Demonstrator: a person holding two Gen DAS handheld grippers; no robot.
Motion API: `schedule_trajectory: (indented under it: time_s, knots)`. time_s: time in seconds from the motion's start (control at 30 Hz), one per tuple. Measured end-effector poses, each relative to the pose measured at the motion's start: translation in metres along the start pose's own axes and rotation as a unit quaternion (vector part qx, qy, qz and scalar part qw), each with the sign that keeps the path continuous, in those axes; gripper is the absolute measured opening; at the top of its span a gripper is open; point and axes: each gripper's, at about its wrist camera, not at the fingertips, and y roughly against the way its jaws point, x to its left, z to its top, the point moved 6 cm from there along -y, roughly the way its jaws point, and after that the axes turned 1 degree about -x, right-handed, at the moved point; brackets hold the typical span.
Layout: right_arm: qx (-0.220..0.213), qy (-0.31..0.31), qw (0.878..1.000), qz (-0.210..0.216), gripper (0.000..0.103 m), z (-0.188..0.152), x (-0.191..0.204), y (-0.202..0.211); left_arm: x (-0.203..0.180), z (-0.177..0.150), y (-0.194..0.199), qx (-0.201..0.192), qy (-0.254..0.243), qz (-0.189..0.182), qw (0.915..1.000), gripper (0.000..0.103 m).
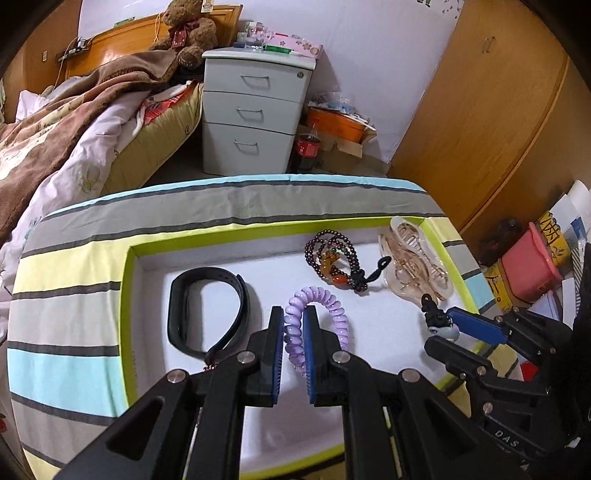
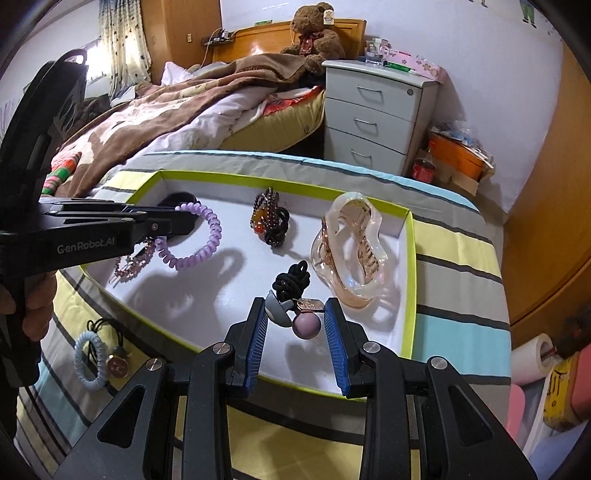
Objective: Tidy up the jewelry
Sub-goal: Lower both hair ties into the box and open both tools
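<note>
The purple coil hair tie [image 1: 317, 314] is light, springy and soft, best pinched across one strand of its loop; the left tongs [image 1: 293, 328] are clamped on it above the white tray [image 1: 127, 295]. The right tongs [image 2: 295, 325] grip a black cord hair tie [image 2: 291, 282] by its charm and bead, low over the same tray. The tray sits on a striped worktop [image 1: 66, 258] beside a bed [image 1: 74, 122].

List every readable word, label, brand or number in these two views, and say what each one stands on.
"GenRobot.AI": side of the left gripper, in the right wrist view.
"DAS": body of the right gripper, partly cut off, in the left wrist view.
Yellow tin: large black characters, not legible.
Red label on the cola bottle: too small to read.
Tag on the teddy bear: too blurred.
</note>
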Motion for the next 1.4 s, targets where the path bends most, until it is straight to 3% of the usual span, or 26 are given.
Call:
schedule_trajectory:
  time_s: [0.57, 1.1, 1.4]
  knots:
    - [0.024, 0.004, 0.999, -0.025, 0.033, -0.006, -0.011, -0.013, -0.004, -0.001, -0.023, 0.019, -0.011, 0.016, 0.9996, 0.011]
    - [0.024, -0.004, 0.999, -0.022, 0.033, -0.005, -0.013, -0.015, -0.005, -0.002, -0.023, 0.023, -0.012, 0.026, 0.9993, 0.012]
    - [0.019, -0.018, 0.999, -0.018, 0.033, -0.006, -0.016, -0.011, -0.006, -0.001, -0.017, 0.017, -0.013, 0.028, 0.9994, 0.03]
